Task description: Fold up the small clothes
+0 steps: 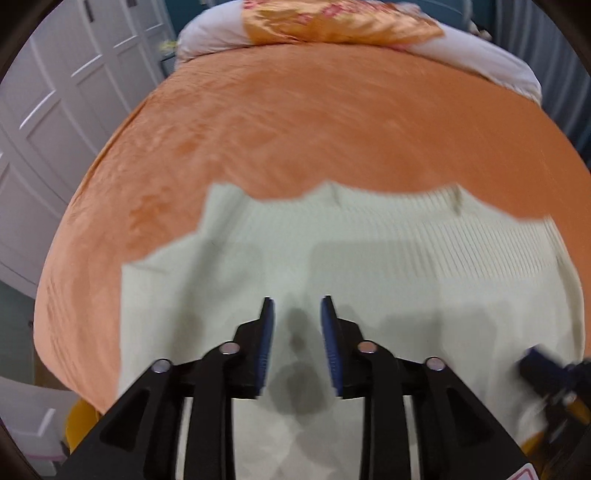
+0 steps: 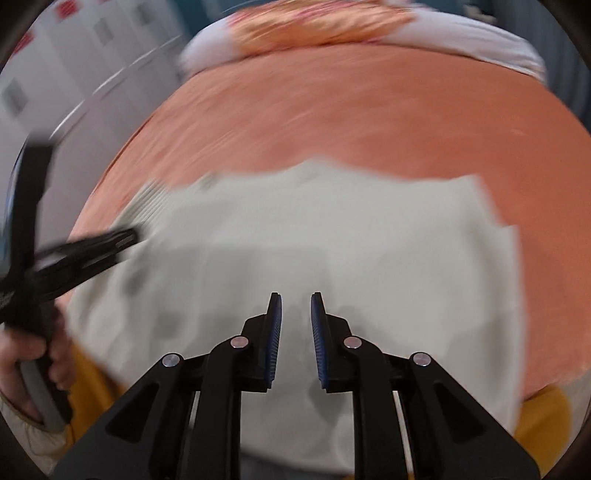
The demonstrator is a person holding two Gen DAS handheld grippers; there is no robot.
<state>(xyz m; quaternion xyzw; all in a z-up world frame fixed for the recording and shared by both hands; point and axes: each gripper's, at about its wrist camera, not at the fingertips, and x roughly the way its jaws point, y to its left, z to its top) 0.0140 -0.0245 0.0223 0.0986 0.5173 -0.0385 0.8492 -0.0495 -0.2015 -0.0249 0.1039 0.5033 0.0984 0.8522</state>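
Left gripper [image 1: 297, 306]: black fingers with blue pads [image 1: 266, 339], jaws parted with a clear gap, nothing between them; only the shadowed cloth lies below. No contact with the fabric can be made out.

Right gripper [image 2: 295, 301]: same build, jaws parted by a narrower gap, also empty. It too hangs over the cloth, pointing steeply down.

Garment [image 1: 369, 258]: pale cream, ribbed knit, spread flat on the near part of an orange bedspread [image 1: 295, 129]. Its far edge is uneven, with a stepped outline at the left side in the left wrist view. The near edge runs out of sight beneath the grippers. Both views are motion-blurred, so finer detail of the garment cannot be read.

In the right wrist view the left gripper shows at the left edge, held by a hand [image 2: 33, 369], its fingers reaching over the garment's left margin.

Far end of bed: white bedding [image 1: 491, 55] topped by an orange patterned pillow [image 1: 332, 22]. White panelled wardrobe doors [image 1: 66, 92] stand left.
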